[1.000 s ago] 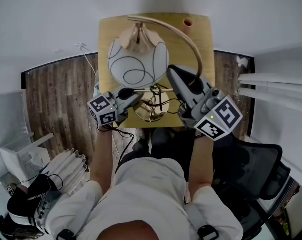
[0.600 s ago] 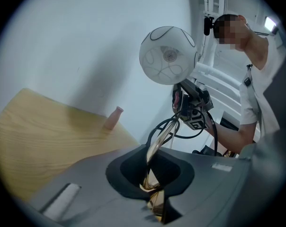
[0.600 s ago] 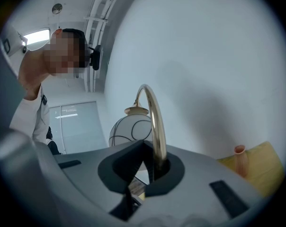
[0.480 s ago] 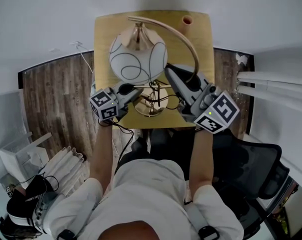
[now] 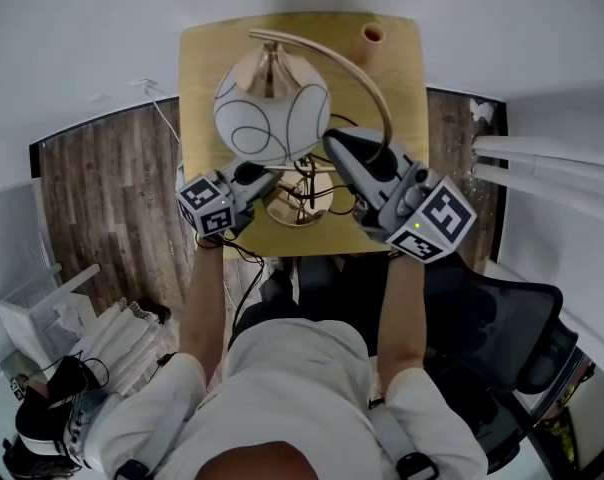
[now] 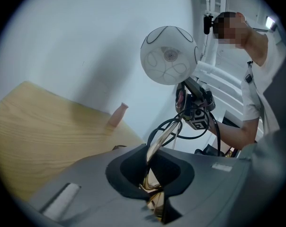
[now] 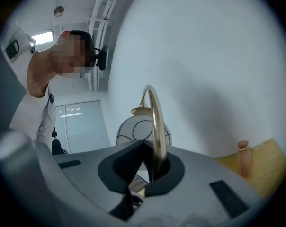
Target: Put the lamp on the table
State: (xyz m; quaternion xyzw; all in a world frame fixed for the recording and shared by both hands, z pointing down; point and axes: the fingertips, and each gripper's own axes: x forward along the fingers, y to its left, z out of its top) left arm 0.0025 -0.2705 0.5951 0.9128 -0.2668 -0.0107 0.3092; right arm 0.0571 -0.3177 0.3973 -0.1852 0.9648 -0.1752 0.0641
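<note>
The lamp has a white globe shade (image 5: 272, 108) with black swirls, a gold arched stem (image 5: 377, 88) and a round gold base (image 5: 300, 200). It hangs over the near half of the small wooden table (image 5: 207, 58). My left gripper (image 5: 270, 180) is shut on a gold part just above the base (image 6: 151, 171). From the right, my right gripper (image 5: 334, 146) is shut on the arched stem (image 7: 156, 122). Whether the base touches the table top I cannot tell. The left gripper view shows the globe (image 6: 169, 56) high up and the right gripper (image 6: 194, 109) behind it.
A small pink vase (image 5: 372, 36) stands at the table's far right corner, against the white wall. A black lamp cable (image 5: 244, 268) trails off the near edge. A black office chair (image 5: 502, 338) is at my right, white boxes and shoes (image 5: 52, 408) on the wooden floor at my left.
Both grippers and the lamp have come lower and a little further in over the table top. The jaws have stayed shut on the lamp.
</note>
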